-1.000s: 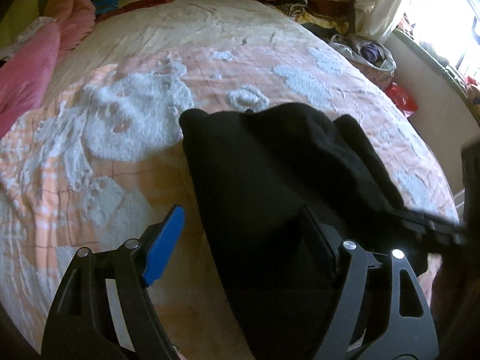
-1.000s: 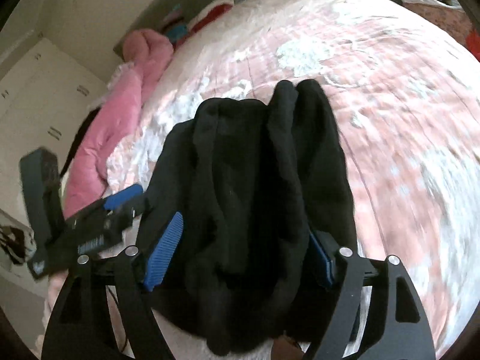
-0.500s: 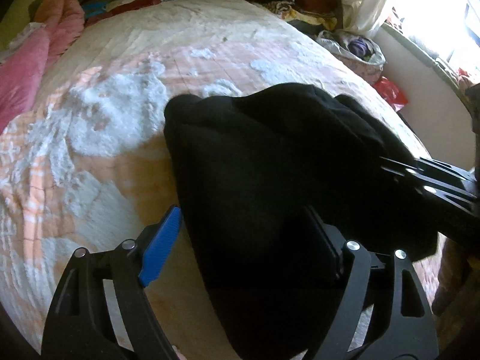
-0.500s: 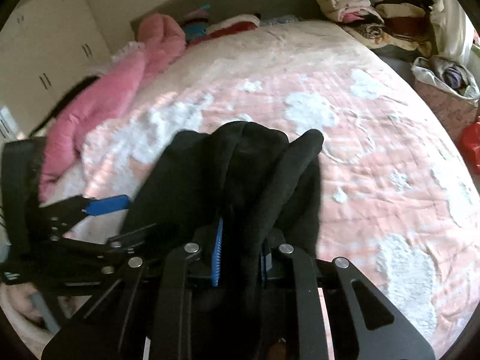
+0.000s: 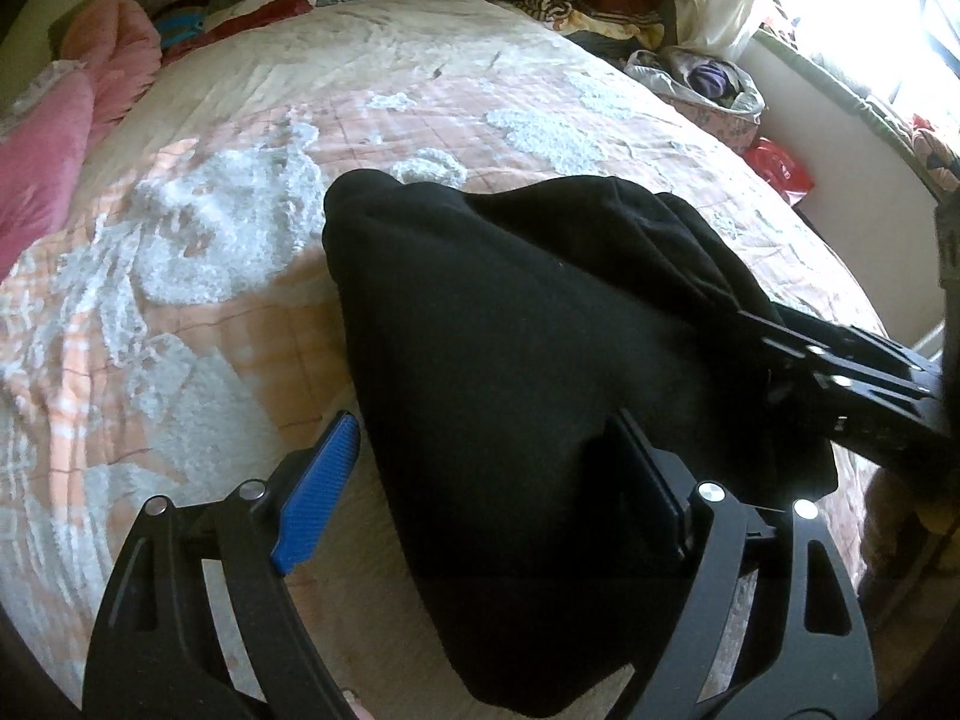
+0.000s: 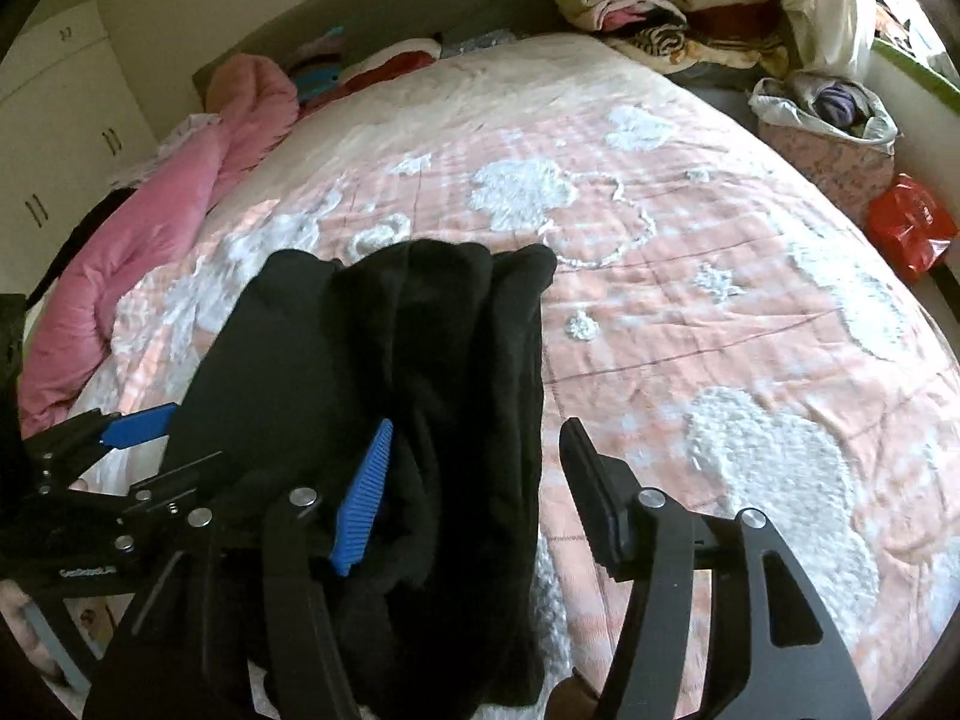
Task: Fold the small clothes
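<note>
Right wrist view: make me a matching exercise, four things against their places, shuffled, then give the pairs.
Things:
1. black garment
2. pink padded coat
3. red bag
4. stack of folded clothes

Places:
a. past the far right corner of the bed
b. along the bed's left edge
c. between the fingers of the right gripper
d. beside the bed, on its right

Pairs: 1-c, 2-b, 3-d, 4-a
</note>
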A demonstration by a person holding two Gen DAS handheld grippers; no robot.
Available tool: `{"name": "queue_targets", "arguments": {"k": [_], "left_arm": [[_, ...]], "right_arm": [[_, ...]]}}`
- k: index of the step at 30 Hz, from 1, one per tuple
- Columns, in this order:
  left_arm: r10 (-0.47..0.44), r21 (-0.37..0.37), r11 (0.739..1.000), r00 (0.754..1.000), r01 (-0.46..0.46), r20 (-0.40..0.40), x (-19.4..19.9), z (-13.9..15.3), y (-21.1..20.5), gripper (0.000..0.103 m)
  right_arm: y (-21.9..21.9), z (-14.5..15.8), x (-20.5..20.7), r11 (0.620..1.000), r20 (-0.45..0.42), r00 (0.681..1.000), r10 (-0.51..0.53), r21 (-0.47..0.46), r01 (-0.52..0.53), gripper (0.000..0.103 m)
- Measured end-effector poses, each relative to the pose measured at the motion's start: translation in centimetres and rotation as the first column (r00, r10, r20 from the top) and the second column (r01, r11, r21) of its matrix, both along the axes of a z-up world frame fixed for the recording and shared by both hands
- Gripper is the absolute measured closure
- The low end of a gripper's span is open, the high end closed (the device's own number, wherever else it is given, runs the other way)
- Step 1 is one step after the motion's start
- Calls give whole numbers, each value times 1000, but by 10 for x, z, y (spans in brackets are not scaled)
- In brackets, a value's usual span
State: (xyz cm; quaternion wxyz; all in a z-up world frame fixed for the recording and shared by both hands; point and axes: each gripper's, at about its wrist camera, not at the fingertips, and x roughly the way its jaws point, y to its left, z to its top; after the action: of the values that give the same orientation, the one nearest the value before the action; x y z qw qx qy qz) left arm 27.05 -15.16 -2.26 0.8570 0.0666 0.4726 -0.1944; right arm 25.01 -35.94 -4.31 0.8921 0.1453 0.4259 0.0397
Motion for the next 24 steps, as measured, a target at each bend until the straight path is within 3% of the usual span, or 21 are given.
{"name": "queue_targets", "arguments": {"k": [9,15,20,21,23,24], "left_arm": [[4,-9,1000,1000,-4,2,-10,6,3,25],[20,-16,1000,1000,-20,2,-16,7,8,23],[47,-41,998,999,-48,-13,-21,1,23,19],[60,-59,996,998,-61,-24,-22,-1,27,19],[81,-96,992,996,-85,-49,-22,-6,34,18],[86,-107,990,995,-92,-57,-22,-8,35,18]], "right_arm": [[-3,23,-32,999,46,998,-38,-4,38,23],[0,27,-43,1000,40,999,-22,15,21,21],[2,11,-47,992,-1,1000,12,122,-11,21],[2,6,-45,990,-11,1000,11,139,-9,22],[2,-2,-42,987,-31,999,15,163,-9,36],[3,-6,-40,984,-42,999,25,175,-17,57]]}}
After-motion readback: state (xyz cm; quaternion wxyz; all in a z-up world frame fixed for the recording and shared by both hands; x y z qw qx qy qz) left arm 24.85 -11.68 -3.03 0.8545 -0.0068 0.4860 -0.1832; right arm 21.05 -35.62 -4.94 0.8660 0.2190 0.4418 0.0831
